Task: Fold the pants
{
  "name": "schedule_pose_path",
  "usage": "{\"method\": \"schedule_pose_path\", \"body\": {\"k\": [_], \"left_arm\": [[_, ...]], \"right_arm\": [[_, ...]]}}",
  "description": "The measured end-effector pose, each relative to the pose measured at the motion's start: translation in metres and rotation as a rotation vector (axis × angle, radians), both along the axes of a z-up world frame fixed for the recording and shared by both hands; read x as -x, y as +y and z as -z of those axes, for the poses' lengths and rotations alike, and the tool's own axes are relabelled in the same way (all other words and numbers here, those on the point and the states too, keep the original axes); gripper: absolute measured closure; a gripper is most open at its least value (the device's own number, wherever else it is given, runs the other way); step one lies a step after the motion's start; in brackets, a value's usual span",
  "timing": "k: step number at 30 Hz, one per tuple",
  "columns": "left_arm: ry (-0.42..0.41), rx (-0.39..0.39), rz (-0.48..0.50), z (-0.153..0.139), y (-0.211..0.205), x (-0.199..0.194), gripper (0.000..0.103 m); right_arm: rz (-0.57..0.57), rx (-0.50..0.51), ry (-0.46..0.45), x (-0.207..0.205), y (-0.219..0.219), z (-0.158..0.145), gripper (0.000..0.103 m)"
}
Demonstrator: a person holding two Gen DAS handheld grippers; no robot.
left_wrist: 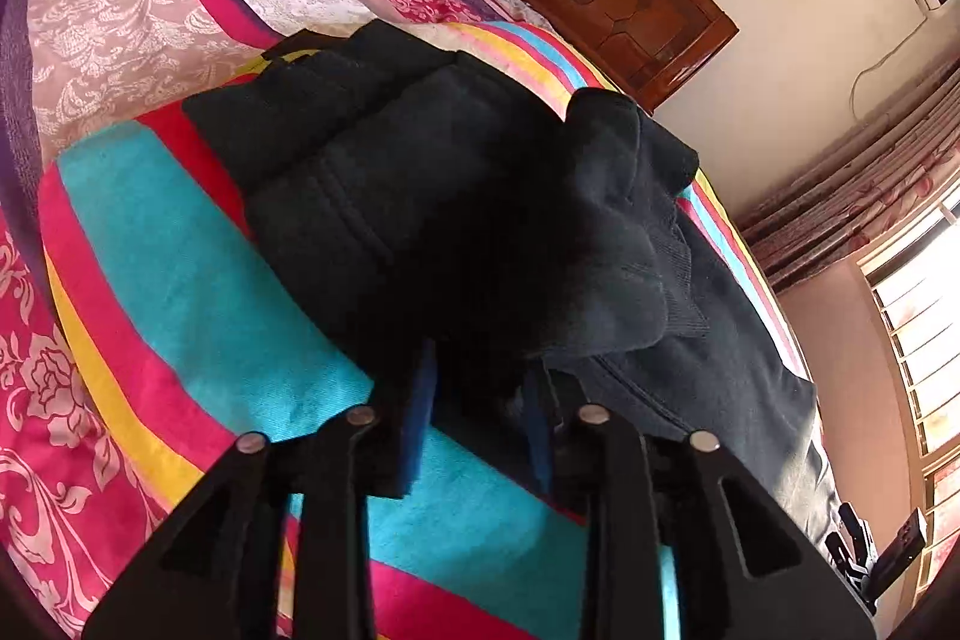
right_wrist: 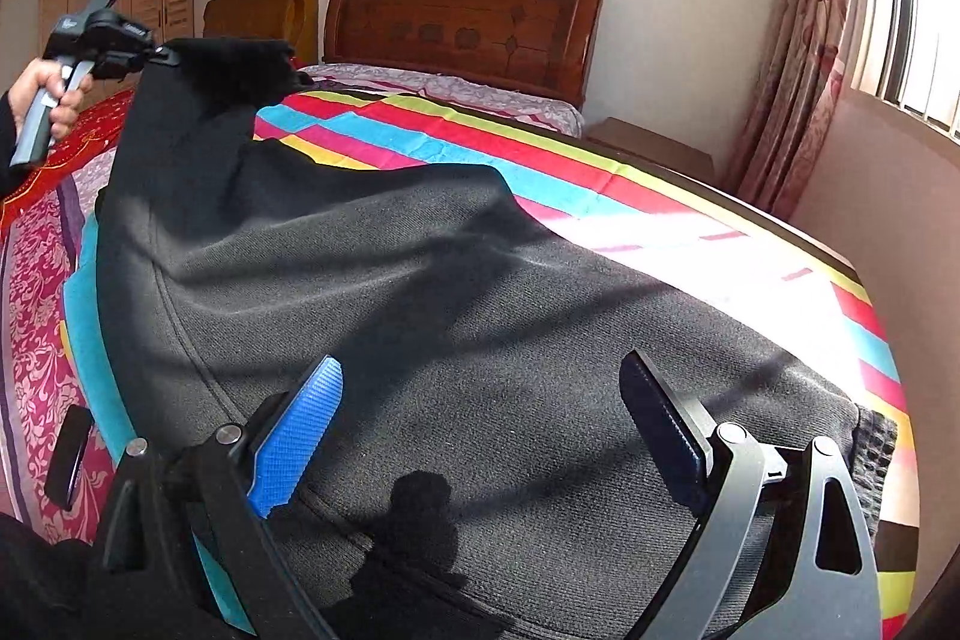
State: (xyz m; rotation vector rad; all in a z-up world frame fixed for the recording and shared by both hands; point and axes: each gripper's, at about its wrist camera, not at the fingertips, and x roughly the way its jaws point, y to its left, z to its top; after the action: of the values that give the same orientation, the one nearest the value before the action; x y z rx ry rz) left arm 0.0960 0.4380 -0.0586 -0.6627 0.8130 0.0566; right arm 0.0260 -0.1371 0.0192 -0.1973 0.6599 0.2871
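Note:
Black pants (right_wrist: 420, 310) lie spread across a striped blanket (right_wrist: 540, 160) on the bed. One leg end is lifted at the far left, where my left gripper (right_wrist: 162, 55) is shut on it and a hand (right_wrist: 54, 100) holds the handle. In the left wrist view the bunched black cloth (left_wrist: 480, 220) fills the space between the blue pads (left_wrist: 420, 400) of my left gripper (left_wrist: 480, 382), and the fingertips are buried in it. My right gripper (right_wrist: 480, 370) hovers open just over the near, wide part of the pants, nothing between its fingers.
A wooden headboard (right_wrist: 468, 22) stands at the far end of the bed. A nightstand (right_wrist: 648, 142), a curtain (right_wrist: 804, 40) and a bright window (right_wrist: 900, 10) are on the right. A floral sheet (right_wrist: 30, 340) lies to the left, with a dark flat object (right_wrist: 69, 454) on it.

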Motion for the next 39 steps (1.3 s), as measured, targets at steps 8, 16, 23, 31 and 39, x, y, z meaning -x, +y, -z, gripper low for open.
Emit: {"method": "schedule_pose_path", "body": {"k": [8, 16, 23, 31, 39], "left_arm": [[0.001, -0.865, 0.054, -0.074, -0.107, 0.008, 0.004], [0.093, -1.269, 0.484, -0.033, -0.191, -0.059, 0.005], [0.167, -0.92, 0.573, -0.027, -0.148, -0.085, 0.078], [-0.178, 0.006, 0.082, -0.063, 0.032, -0.021, 0.085], [-0.194, 0.399, -0.106, 0.005, 0.106, 0.022, 0.077]], "right_arm": [[-0.062, 0.009, 0.037, -0.012, 0.036, 0.007, 0.013], [-0.064, 0.05, 0.035, -0.011, 0.047, 0.012, 0.013], [-0.064, 0.047, 0.056, -0.013, 0.047, 0.021, 0.013], [-0.012, 0.021, 0.062, -0.013, 0.029, 0.022, 0.013], [-0.014, 0.015, 0.071, -0.014, 0.026, 0.028, 0.013]]}}
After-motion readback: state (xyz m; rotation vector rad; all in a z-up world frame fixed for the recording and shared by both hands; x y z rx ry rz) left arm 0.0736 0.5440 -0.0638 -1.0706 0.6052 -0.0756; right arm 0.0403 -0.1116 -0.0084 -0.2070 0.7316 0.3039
